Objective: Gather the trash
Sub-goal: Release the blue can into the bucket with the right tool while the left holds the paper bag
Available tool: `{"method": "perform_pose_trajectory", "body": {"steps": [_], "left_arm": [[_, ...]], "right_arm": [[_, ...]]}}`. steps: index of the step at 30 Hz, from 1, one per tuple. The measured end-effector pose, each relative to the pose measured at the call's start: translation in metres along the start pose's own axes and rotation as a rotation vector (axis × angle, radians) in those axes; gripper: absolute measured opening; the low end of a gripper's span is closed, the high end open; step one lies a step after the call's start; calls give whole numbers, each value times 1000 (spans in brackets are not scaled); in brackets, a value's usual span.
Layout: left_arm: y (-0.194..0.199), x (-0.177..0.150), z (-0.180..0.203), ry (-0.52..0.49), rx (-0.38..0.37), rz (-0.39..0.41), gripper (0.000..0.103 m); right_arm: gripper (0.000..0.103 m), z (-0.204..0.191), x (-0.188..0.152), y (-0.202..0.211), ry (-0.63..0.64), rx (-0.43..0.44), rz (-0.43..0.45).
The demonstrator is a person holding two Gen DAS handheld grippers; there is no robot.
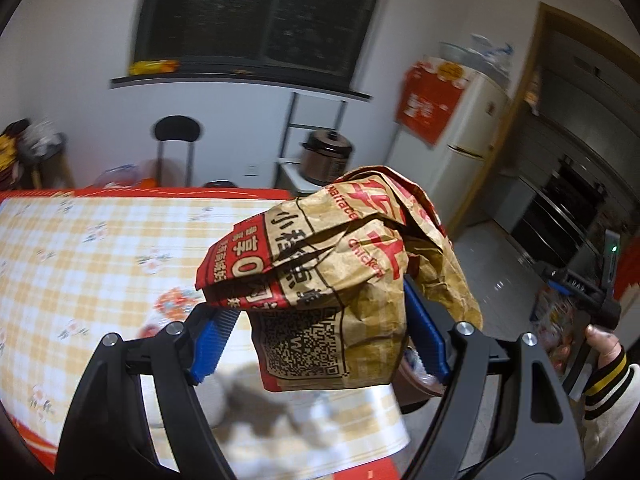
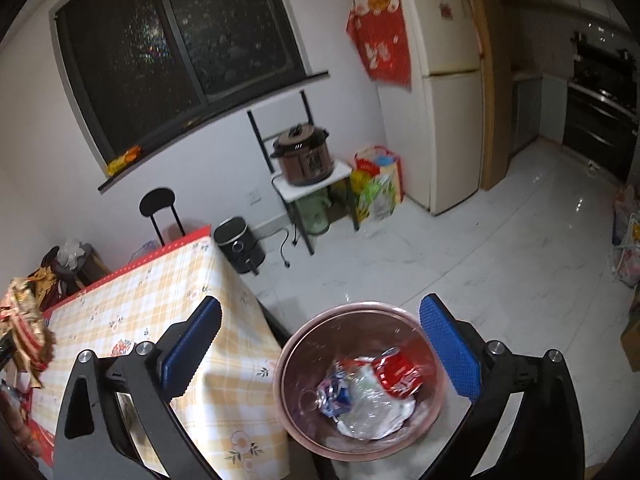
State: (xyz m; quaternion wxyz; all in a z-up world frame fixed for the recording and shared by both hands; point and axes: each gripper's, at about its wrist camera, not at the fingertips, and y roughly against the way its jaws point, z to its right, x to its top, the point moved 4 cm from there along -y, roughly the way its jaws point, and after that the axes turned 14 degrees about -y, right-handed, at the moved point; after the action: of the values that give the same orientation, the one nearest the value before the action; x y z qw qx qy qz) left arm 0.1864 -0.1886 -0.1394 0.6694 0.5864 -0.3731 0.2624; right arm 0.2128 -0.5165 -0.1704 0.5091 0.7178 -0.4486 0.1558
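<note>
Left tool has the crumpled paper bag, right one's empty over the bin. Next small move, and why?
Probably carry the left tool sideways until the paper bag hangs over the pink bin, then open. The bag is clamped between its pads above the checked tablecloth, not over the bin. The right tool stands open and empty above the bin, which already holds a crushed can and wrappers.

Fridge (image 2: 448,92), cooker (image 2: 306,158), stool (image 1: 177,130), window (image 2: 176,40)

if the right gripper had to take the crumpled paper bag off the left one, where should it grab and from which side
Probably the bunched upper fold of the paper bag, coming from above. The left gripper already pinches its lower printed part from both sides, so only the crumpled top stands free. The right gripper is open above the pink bin.
</note>
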Motion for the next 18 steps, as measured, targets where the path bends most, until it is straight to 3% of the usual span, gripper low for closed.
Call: {"method": "perform_pose_trajectory", "body": {"steps": [8, 18], "left_arm": [[-60, 7, 80, -100, -144, -47, 78], [-138, 5, 179, -199, -291, -120, 79]], "right_arm": [[98, 39, 10, 45, -9, -34, 52], [98, 112, 12, 87, -57, -147, 98]]}}
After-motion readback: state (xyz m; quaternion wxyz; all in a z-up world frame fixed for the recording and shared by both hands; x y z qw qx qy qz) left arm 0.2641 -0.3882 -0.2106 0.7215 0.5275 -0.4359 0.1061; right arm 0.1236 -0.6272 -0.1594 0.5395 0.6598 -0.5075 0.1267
